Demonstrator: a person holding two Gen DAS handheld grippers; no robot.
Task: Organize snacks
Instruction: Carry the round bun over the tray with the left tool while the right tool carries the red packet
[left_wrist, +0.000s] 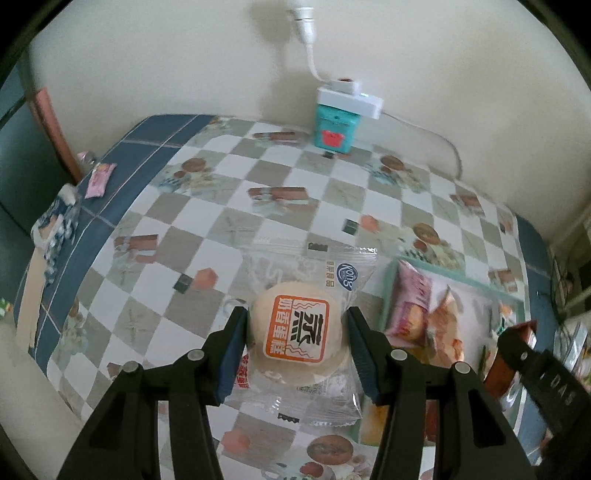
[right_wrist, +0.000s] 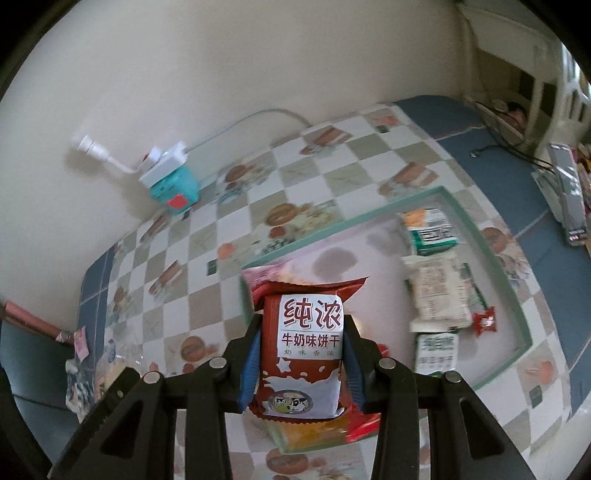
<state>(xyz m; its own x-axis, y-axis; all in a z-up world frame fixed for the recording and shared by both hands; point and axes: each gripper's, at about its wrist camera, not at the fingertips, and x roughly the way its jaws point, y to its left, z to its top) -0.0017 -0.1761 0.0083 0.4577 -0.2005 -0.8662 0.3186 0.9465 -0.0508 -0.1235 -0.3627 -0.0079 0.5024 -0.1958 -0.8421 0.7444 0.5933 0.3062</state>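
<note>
The left gripper (left_wrist: 297, 332) is clamped on a round cream-coloured steamed cake in a clear plastic wrapper with an orange square label (left_wrist: 297, 328); both blue-padded fingers (left_wrist: 232, 350) press its sides, and the cake hangs above the checkered, food-printed tablecloth (left_wrist: 207, 192).

The right gripper (right_wrist: 301, 354) is clamped on a dark red milk biscuit packet with a white label panel (right_wrist: 303, 350), held upright between its jaws above the near left corner of a shallow white tray with a mint-green rim (right_wrist: 509, 280).

In the right wrist view, the tray lies at about three o'clock from the held packet. Inside it, green-and-white snack packs (right_wrist: 430, 230), a pale wrapped bar (right_wrist: 439, 295) and a small red candy (right_wrist: 485, 321) lie near its right side.

At eleven o'clock, against the wall, stands a teal box topped by a white power strip (right_wrist: 173, 181). A pink wrapped snack (left_wrist: 99, 179) lies at the table's far left edge in the left wrist view.
</note>
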